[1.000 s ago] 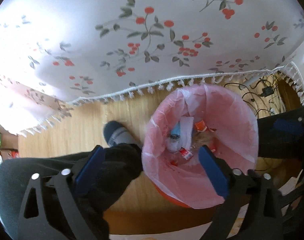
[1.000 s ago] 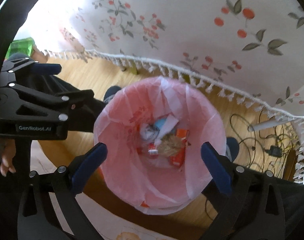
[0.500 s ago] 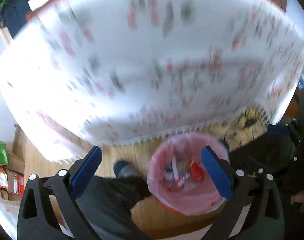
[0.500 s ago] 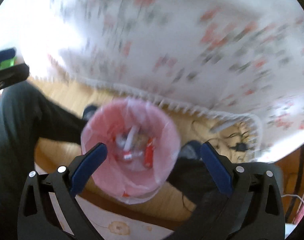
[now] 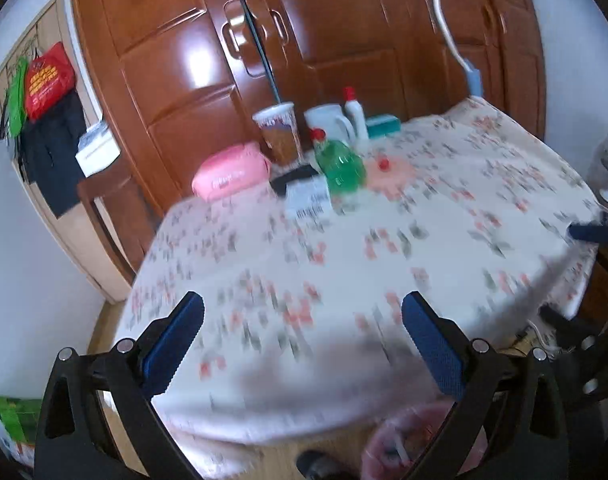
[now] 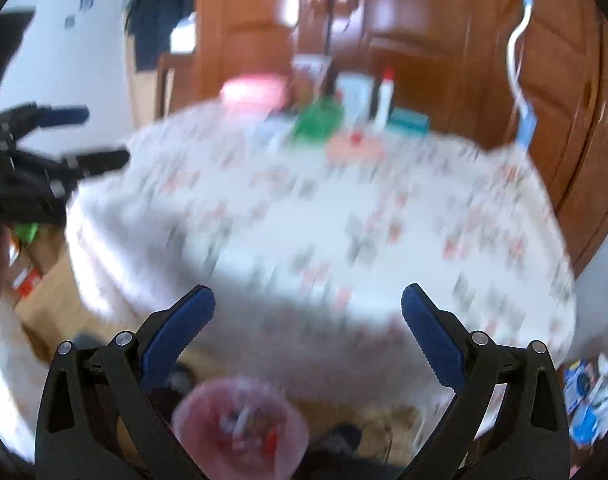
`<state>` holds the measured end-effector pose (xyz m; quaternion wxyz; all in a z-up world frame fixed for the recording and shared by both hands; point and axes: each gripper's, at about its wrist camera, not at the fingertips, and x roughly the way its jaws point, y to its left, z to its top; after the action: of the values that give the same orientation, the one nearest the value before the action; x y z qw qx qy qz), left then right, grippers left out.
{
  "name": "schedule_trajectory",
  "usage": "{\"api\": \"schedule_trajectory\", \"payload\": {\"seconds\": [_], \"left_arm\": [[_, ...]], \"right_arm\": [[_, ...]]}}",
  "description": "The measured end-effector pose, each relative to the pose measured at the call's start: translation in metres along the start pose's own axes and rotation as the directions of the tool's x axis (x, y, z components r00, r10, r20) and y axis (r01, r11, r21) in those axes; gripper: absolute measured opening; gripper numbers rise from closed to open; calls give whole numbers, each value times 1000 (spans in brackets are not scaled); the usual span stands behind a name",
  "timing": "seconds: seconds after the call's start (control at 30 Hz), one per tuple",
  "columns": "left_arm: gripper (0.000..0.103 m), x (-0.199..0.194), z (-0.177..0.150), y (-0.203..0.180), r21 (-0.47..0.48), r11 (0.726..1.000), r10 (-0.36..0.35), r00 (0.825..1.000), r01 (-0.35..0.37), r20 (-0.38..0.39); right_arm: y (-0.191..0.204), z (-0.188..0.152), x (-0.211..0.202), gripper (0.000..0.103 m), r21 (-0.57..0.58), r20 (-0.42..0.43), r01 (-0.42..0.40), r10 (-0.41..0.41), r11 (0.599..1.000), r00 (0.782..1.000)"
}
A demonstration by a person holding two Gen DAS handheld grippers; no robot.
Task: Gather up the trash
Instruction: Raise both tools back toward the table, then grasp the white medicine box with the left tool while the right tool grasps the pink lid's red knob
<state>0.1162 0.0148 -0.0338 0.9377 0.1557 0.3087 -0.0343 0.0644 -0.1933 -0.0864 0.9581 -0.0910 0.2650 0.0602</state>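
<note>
Both views are blurred by motion. My left gripper [image 5: 303, 322] is open and empty, held over the near part of the table with the flowered cloth [image 5: 383, 240]. My right gripper [image 6: 308, 320] is open and empty too, above the same table's front edge [image 6: 323, 240]. The bin with the pink liner [image 6: 240, 428] stands on the floor below the table, with wrappers inside; it shows low in the left wrist view [image 5: 415, 440] as well. At the table's far side stand a green bottle [image 5: 339, 164], a pink pack [image 5: 232, 170], a printed cup [image 5: 280, 132] and a white jug [image 5: 329, 124].
A wooden wardrobe [image 5: 304, 40] rises behind the table. A chair with a white box [image 5: 100, 156] stands at the left. Clothes and a red bag [image 5: 48, 80] hang on the left wall. A person's foot [image 5: 315, 464] is beside the bin. Cardboard boxes [image 6: 44, 292] lie on the floor.
Both grippers have swung up from looking down into the bin to facing the tabletop and wardrobe. The bin has dropped to the bottom of both views. Both stayed open.
</note>
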Motion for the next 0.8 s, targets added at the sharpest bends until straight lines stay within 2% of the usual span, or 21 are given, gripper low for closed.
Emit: {"api": "schedule_trajectory", "payload": {"seconds": [0.07, 0.13, 0.2, 0.3, 0.37, 0.43, 0.5, 0.8], "left_arm": [[98, 25, 19, 13, -56, 996, -70, 998, 69, -9], [98, 53, 34, 25, -104, 990, -101, 995, 99, -14], [98, 91, 52, 31, -117, 988, -104, 994, 99, -35], [98, 136, 69, 31, -116, 989, -97, 993, 89, -62], [98, 158, 75, 30, -112, 990, -96, 992, 86, -84], [98, 182, 81, 29, -110, 991, -88, 990, 75, -111], [98, 200, 85, 26, -102, 990, -110, 986, 97, -127], [97, 236, 89, 17, -62, 994, -97, 981, 88, -168]], "right_arm": [[-13, 28, 19, 97, 22, 3, -32, 32, 999, 999], [-25, 48, 36, 97, 12, 8, -3, 3, 1000, 1000], [-36, 70, 59, 97, -13, 25, 44, -43, 999, 999], [-49, 88, 87, 97, -3, 5, 13, -13, 1000, 1000], [-58, 99, 104, 97, 5, -10, 25, -24, 1000, 1000], [-60, 106, 117, 97, -4, -18, 29, -29, 1000, 999], [-62, 111, 129, 97, -11, -28, 36, -36, 999, 999], [-64, 113, 160, 97, -4, -64, 16, -17, 1000, 998]]}}
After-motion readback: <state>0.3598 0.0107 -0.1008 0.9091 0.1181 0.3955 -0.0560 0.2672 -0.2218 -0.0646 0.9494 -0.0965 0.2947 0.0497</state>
